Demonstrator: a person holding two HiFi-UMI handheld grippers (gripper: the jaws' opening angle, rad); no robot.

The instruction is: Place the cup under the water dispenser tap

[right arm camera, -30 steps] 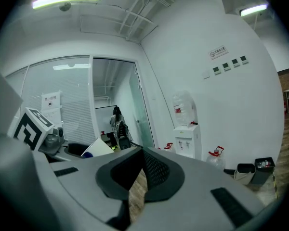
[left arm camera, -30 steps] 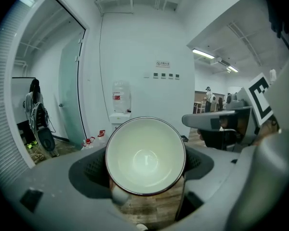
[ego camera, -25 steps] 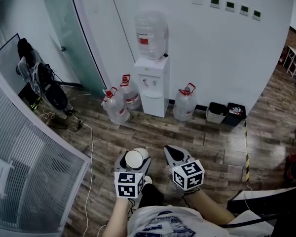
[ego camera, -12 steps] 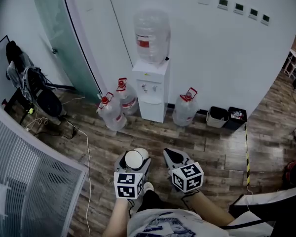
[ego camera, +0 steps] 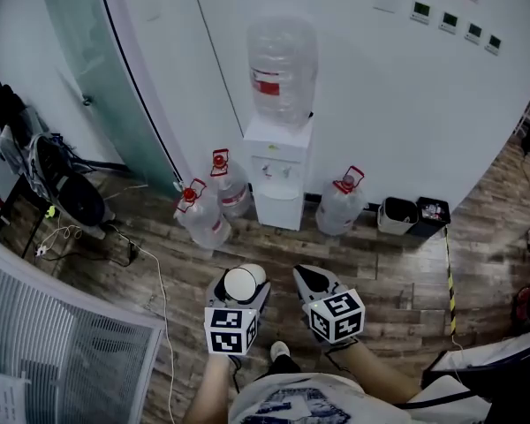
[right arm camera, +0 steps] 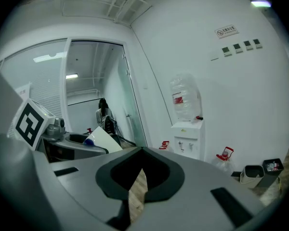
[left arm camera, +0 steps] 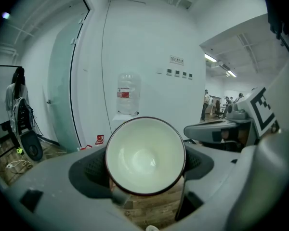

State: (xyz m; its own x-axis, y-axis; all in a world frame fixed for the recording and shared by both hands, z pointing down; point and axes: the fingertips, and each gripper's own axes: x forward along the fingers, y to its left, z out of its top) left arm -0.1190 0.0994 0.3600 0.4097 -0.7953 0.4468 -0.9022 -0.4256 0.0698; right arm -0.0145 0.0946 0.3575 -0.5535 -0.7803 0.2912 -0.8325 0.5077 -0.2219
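With our left gripper (left arm camera: 145, 163) pinching the cup (left arm camera: 145, 155) and our right gripper (right arm camera: 140, 174) pressed together empty beside it, we should carry it level to the water dispenser tap (ego camera: 274, 170) well ahead.

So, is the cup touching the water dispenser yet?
Apart. The head view shows the cup, held in the left gripper, well short of the water dispenser, with bare floor between them.

Left gripper (ego camera: 243, 279) and right gripper (ego camera: 307, 275) are grey with black-and-white marker cubes (ego camera: 230, 329).

Spare water jugs (ego camera: 203, 222), two bins (ego camera: 396, 216)
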